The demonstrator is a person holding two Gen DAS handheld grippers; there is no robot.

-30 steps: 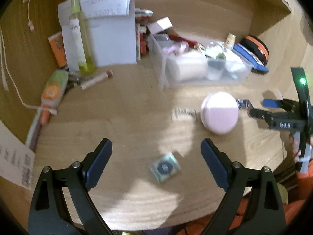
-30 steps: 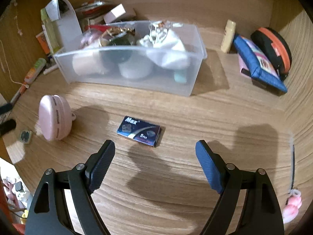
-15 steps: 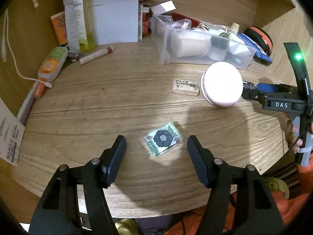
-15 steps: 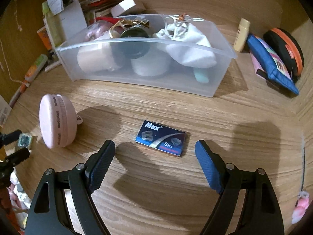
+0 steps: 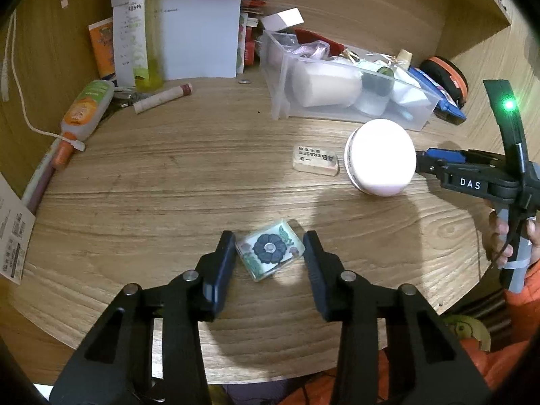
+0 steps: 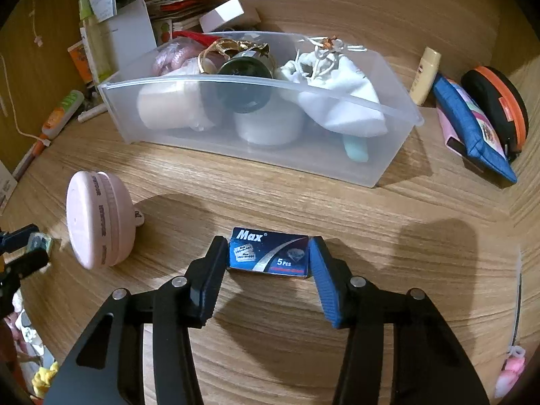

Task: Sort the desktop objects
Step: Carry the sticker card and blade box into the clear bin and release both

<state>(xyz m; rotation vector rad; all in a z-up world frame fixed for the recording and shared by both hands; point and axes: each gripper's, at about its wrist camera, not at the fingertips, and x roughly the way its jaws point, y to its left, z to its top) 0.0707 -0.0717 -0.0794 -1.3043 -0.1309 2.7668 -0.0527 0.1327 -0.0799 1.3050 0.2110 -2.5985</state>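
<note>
A blue box [image 6: 269,253] printed "Max" and "5 Pcs" lies on the desk [image 6: 337,209] between the right gripper's [image 6: 266,256] fingers, which touch both its ends. The left gripper [image 5: 268,251] has closed against a clear flower tile [image 5: 269,249]; whether it is pinched tight cannot be told. Beyond lie an eraser [image 5: 315,164] reading "4B ERASER", a pink round case [image 5: 381,157] with unreadable side lettering, and a full clear bin [image 6: 263,114].

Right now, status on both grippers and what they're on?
Left gripper straddles flower tile, jaws close, contact unclear. Right gripper closed in on Max blade box on desk. Pink round case beside, not blocking.
</note>
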